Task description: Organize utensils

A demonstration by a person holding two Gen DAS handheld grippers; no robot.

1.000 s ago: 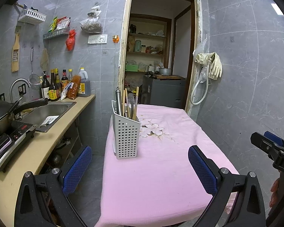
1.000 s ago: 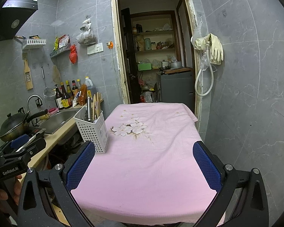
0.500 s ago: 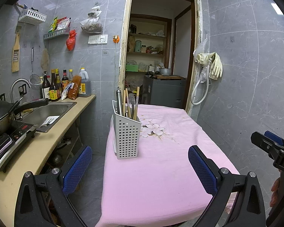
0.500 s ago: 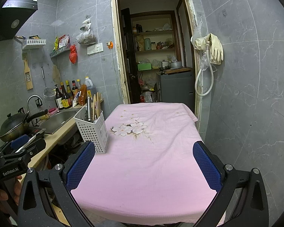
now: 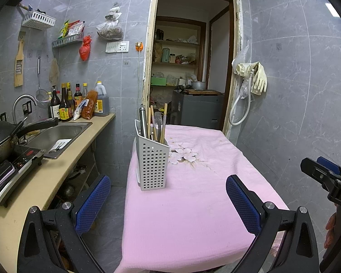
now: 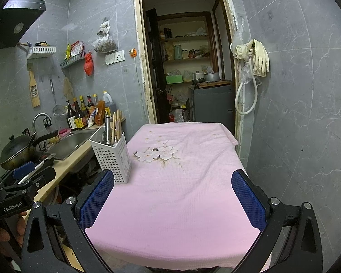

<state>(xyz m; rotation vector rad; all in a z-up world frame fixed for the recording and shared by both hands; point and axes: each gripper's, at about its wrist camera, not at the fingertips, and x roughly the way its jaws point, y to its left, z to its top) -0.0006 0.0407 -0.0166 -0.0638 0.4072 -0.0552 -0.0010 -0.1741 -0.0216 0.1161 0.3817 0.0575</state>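
Nearest the left wrist camera, the left gripper (image 5: pixel 168 201) hangs over the near edge of the table with its blue-padded fingers (image 5: pixel 92 201) spread wide and nothing between them. The right gripper (image 6: pixel 172 199) is the same in its own view: jaws apart, empty, above the near hem of the pink tablecloth with a white flower print (image 6: pixel 175 195).

The cloth between the grippers and the holder is bare; no loose utensil shows on it, so my reading is that the sorting is either done or must work on what already stands in the holder.

At about 11 o'clock from the left gripper, and about 10 o'clock from the right, the white perforated plastic utensil holder (image 5: pixel 152 162) stands upright close to the table's left edge. In it lean a steel-handled tool (image 5: pixel 143 122), several pale wooden chopsticks (image 5: pixel 163 122) and something translucent I cannot identify.

If a piece is to be pulled, the left gripper is better placed. I would come in from above, close on one handle tip well clear of its neighbours, and lift straight up. The holder looks light and sits near the edge, so a sideways tug could tip it toward the beige countertop (image 5: pixel 56 175) at 9 o'clock; the right gripper could steady its wall.
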